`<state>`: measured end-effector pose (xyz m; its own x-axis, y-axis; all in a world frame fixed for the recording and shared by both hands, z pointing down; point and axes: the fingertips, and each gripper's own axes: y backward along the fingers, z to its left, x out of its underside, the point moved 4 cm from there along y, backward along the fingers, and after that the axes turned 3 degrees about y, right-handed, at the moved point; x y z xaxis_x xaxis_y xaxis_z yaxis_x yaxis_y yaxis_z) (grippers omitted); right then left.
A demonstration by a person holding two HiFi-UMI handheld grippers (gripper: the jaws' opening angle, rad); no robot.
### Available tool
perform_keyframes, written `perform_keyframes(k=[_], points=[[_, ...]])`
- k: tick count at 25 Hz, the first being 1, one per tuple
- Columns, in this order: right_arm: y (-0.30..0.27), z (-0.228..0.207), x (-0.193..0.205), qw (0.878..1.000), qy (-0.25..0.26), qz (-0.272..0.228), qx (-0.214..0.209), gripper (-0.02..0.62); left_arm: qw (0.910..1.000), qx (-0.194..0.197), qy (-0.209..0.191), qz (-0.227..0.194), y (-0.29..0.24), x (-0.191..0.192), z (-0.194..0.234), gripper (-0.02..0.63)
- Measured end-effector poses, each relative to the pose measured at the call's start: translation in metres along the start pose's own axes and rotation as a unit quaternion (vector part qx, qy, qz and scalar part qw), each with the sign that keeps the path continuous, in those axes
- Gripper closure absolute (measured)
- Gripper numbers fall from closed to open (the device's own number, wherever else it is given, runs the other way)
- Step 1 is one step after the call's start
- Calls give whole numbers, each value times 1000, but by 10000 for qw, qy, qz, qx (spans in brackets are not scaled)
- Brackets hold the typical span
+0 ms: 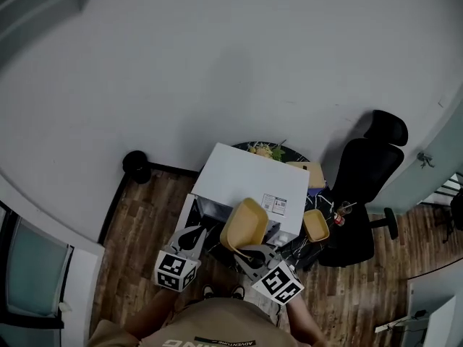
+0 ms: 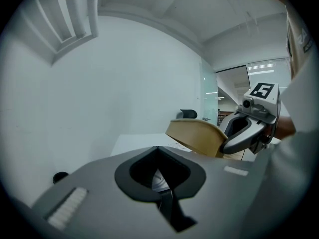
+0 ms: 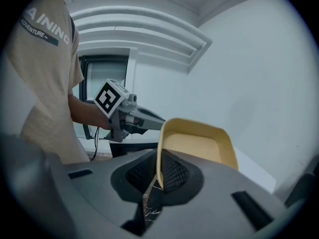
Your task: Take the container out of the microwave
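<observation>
A yellow container hangs tilted in the air in front of the white microwave. My right gripper is shut on its near rim. In the right gripper view the container's rim is pinched between the jaws of the right gripper. My left gripper is just left of the container, apart from it. In its own view the left gripper has its jaws together with nothing between them, and the container shows to the right. The microwave's inside is hidden.
A second yellow container sits right of the microwave, next to a black office chair. A plate of food lies behind the microwave. A black round object stands on the wooden floor by the wall.
</observation>
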<state>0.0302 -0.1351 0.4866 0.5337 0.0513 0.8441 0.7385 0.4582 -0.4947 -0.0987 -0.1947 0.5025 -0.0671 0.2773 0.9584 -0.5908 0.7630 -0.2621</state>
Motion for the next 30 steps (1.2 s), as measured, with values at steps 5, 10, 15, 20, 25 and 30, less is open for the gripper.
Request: perform_keyframes(k=[5,10,15,20,25,30], points=[[5,-15,-2,9994,-197,-152,230,575,9999,123,-51,-46,-6,-10,-2,598],[11,-31,-2,9980,-296,-220,506,575,9994,276,-176,-56,-12,-17,-8,598],[20,-55,-7,9897,-721,-537,1117,575,9988,189,-283,-352,-17,-34,-9,598],[27,-79,-17,9749,-1001,-1040,1695,575,9974,184,-381,-576,-23,-52,-14,598],[28,-96,-17,9660,-1258,-1338,1818,575,9970,267,-452,-571,-32,-59,-21,598],[22,-108,-13,9627,-1301,-1346,1953,575,9967,278,-466,-596,-40,-62,-25,598]])
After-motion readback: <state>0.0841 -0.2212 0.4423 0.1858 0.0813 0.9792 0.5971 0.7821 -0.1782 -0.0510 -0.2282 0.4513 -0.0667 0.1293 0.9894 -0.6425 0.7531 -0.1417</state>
